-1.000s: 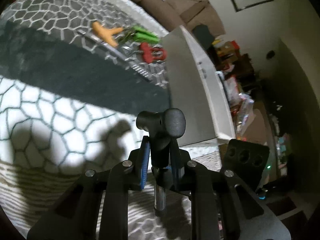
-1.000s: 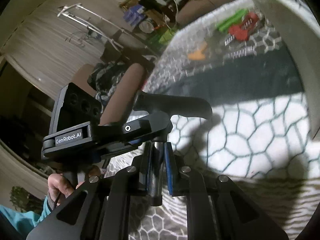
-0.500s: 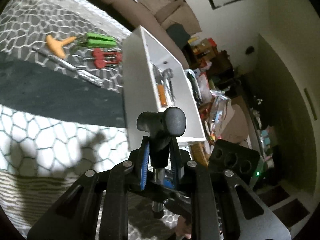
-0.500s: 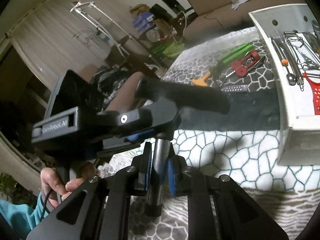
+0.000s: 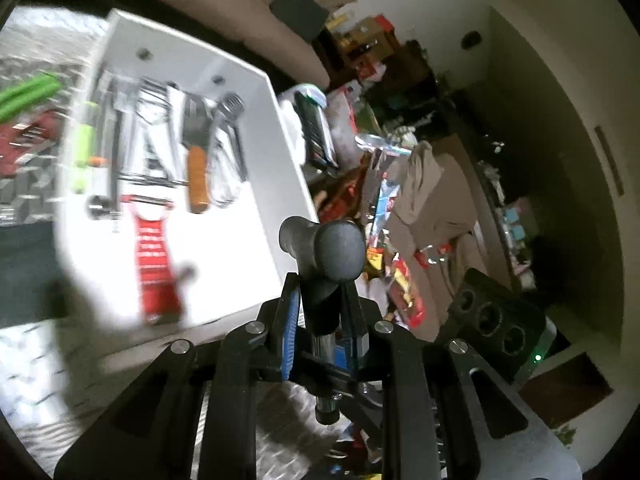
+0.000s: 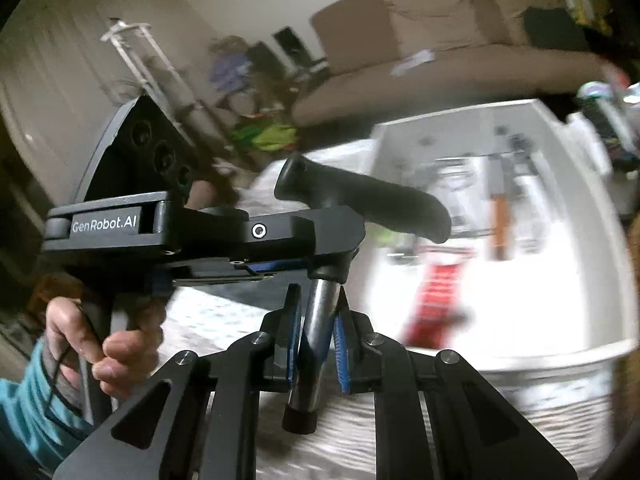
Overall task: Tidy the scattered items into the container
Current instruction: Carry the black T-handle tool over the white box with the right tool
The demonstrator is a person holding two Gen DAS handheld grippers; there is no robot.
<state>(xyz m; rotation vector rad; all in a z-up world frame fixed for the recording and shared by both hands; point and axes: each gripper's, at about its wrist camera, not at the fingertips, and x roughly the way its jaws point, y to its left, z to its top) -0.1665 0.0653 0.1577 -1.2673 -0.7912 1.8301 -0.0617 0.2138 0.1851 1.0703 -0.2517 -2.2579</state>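
Both grippers are shut on one tool, a black-handled tool with a steel shaft [image 5: 326, 264]. My left gripper [image 5: 320, 312] clamps it just under the black handle. My right gripper [image 6: 318, 328] clamps the steel shaft [image 6: 314, 328] below the handle [image 6: 360, 204]. The tool is held in the air beside the near right corner of the white container [image 5: 288, 184], which also shows in the right wrist view [image 6: 580, 240]. Inside lie several utensils, among them a red one [image 5: 154, 264] and an orange-handled one [image 5: 198, 184]. A green item [image 5: 28, 90] and a red item [image 5: 22, 140] lie on the patterned cloth to its left.
The other gripper's body [image 6: 132, 200] and the hand holding it [image 6: 100, 344] fill the left of the right wrist view. A brown sofa [image 6: 440, 40] stands behind. Cluttered packets and cloth [image 5: 400, 208] lie right of the container.
Both grippers have carried the tool up and to the right, from over the patterned cloth to beside the container. The container's inside has come into view. The views are blurred by motion.
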